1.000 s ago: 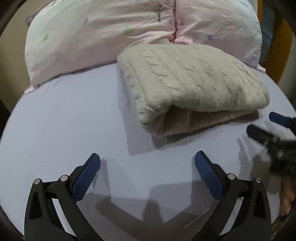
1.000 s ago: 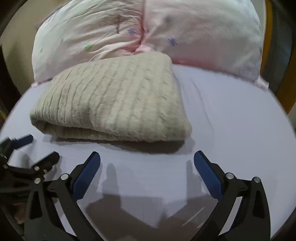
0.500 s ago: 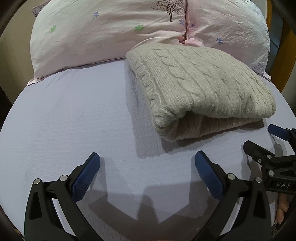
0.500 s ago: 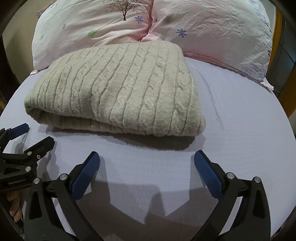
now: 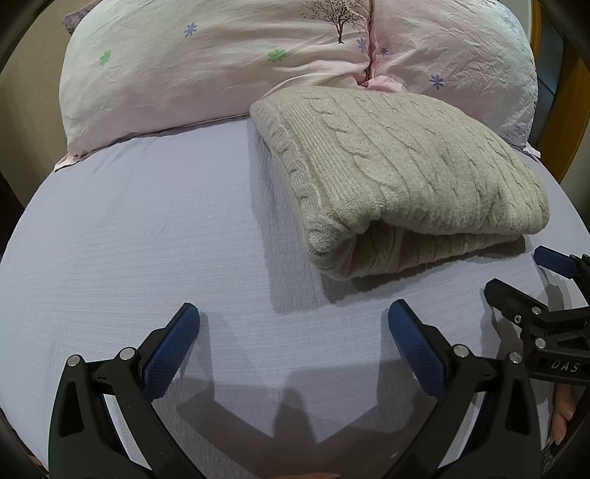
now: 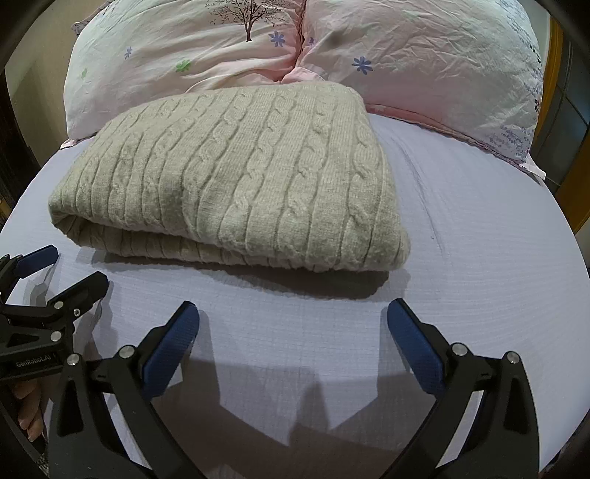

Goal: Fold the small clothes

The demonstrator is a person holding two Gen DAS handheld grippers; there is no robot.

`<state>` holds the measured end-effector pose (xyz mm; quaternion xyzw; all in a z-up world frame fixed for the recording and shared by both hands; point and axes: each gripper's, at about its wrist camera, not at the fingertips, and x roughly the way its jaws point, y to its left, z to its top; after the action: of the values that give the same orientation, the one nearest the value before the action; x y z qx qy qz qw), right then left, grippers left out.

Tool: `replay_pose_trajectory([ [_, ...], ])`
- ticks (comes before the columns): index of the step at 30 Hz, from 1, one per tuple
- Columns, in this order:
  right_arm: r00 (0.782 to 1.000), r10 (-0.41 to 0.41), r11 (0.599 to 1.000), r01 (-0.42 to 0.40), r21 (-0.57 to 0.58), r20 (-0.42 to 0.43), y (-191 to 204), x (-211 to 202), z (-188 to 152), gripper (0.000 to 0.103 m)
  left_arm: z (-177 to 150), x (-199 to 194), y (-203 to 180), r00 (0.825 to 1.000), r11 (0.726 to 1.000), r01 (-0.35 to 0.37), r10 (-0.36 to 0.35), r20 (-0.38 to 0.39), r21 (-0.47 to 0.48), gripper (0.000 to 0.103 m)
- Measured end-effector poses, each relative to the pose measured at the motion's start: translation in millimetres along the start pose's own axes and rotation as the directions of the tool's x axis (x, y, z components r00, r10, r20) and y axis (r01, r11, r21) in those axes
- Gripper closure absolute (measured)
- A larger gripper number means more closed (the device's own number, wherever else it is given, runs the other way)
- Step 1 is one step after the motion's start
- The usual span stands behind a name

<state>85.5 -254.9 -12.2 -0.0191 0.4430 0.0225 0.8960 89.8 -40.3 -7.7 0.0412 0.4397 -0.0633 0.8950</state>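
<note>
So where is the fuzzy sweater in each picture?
Left wrist view: the sweater lies right of centre, folded, its open edge facing the left tongs.
Right wrist view: the sweater fills the centre and left, just ahead of the right tongs.
Shared landmark: the little tree printed on the pillow, right behind the sweater in both.

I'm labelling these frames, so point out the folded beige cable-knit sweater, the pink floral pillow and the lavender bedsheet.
folded beige cable-knit sweater [image 6: 243, 184], right wrist view, middle of its top layer.
pink floral pillow [image 5: 206, 70], left wrist view, wrinkled front face of the left pillow.
lavender bedsheet [image 5: 147, 235], left wrist view, bare stretch left of the sweater.
</note>
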Motion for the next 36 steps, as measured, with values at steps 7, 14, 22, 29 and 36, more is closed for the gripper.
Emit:
replay_pose_trajectory([
  [7,1.0,0.0,1.0,0.0,0.0,0.0,-0.1,0.0,0.3,0.002,-0.4,-0.5,-0.1,1.0,1.0,0.0,0.0,0.0,0.0,0.001],
  [14,1.0,0.0,1.0,0.0,0.0,0.0,-1.0,0.5,0.3,0.002,0.0,-0.2,-0.1,1.0,1.0,0.0,0.0,0.0,0.0,0.001],
  [22,1.0,0.0,1.0,0.0,0.0,0.0,-0.6,0.4,0.3,0.002,0.0,-0.3,0.0,1.0,1.0,0.0,0.0,0.0,0.0,0.001],
  [29,1.0,0.0,1.0,0.0,0.0,0.0,0.2,0.1,0.3,0.002,-0.2,-0.2,-0.5,1.0,1.0,0.006,-0.006,-0.002,0.008,0.001],
  [36,1.0,0.0,1.0,0.0,0.0,0.0,0.0,0.2,0.3,0.002,-0.1,0.0,-0.4,1.0,1.0,0.008,-0.008,-0.002,0.009,0.001],
])
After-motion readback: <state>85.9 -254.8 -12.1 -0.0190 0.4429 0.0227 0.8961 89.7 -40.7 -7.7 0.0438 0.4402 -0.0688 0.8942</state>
